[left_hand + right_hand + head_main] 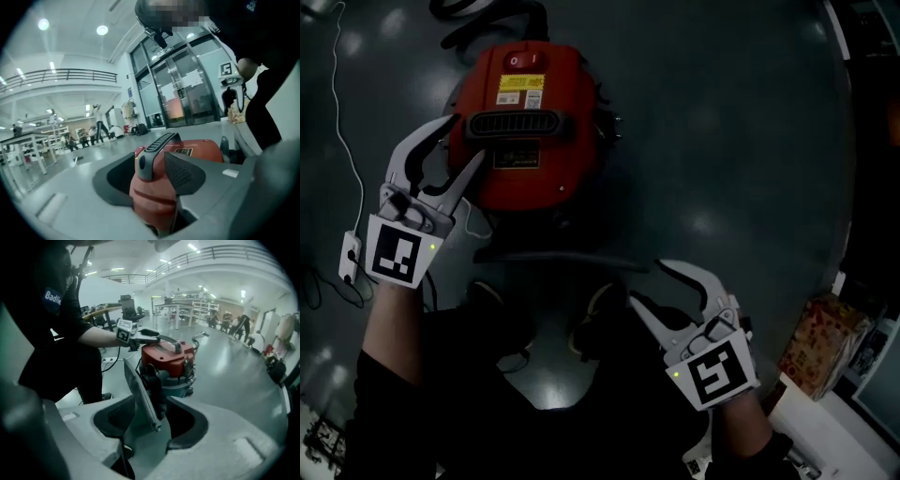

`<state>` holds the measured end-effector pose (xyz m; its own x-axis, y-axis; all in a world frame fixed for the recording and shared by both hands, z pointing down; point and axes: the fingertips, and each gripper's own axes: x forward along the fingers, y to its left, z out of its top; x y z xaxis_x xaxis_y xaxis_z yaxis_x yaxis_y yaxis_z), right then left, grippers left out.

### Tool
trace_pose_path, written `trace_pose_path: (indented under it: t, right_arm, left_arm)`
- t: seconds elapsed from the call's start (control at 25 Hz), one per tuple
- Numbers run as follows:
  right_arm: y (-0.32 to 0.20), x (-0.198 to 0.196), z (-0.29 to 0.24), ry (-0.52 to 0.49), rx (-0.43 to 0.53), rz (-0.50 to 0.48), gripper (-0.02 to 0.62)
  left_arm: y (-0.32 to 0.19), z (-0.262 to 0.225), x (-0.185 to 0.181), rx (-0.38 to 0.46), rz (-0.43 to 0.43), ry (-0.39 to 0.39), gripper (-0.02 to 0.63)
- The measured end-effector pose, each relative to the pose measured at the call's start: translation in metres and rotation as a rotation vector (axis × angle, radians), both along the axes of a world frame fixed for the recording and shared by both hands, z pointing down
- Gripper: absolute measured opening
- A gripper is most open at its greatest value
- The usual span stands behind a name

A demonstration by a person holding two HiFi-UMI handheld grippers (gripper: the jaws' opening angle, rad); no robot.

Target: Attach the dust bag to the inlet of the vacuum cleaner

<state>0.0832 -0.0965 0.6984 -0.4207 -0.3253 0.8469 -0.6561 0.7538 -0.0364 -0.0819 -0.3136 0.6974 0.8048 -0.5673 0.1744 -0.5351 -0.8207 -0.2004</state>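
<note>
1. The red vacuum (525,112) stands upright on the grey floor (722,141), well apart from the floor's right edge, where a box (825,342) sits
2. A black handle (517,125) runs across the vacuum's top
3. The left tongs (467,139) reach in at the handle's left end, pointing nearly level
4. In the left gripper view the left tongs are spread, with the handle's end and the red lid between them; the right pad is close beside the handle, and no squeeze on it shows
5. The right tongs (647,281) hang lower, nearer the person, and tilt steeply down
6. In the right gripper view they are spread wide, and the grey bag (140,394) rises edge-on between them without either pad pressing it
7. The bag runs from the vacuum's near side toward the right tongs; whether it sits on the inlet cannot be told
8. The person's shoes (595,314) stand on the floor just behind the vacuum
9. A white cable (342,94) trails along the floor's left side
</note>
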Motion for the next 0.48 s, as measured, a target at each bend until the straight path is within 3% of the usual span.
trace_pose_path:
  t: [0.08,0.2,0.48]
  right_arm:
    - [0.01,0.008,-0.026,0.008,0.025,0.059,0.209]
    - [0.028,0.012,-0.065,-0.016,0.038,0.13,0.209]
    - [0.089,-0.002,-0.165,-0.134,-0.026,0.149,0.198]
  left_arm:
    - [0.011,-0.004,-0.007,-0.052,-0.068,-0.026,0.206]
    - [0.037,-0.025,-0.011,-0.149,-0.066,-0.084,0.21]
    - [0.102,-0.145,-0.032,-0.269,-0.156,-0.118,0.201]
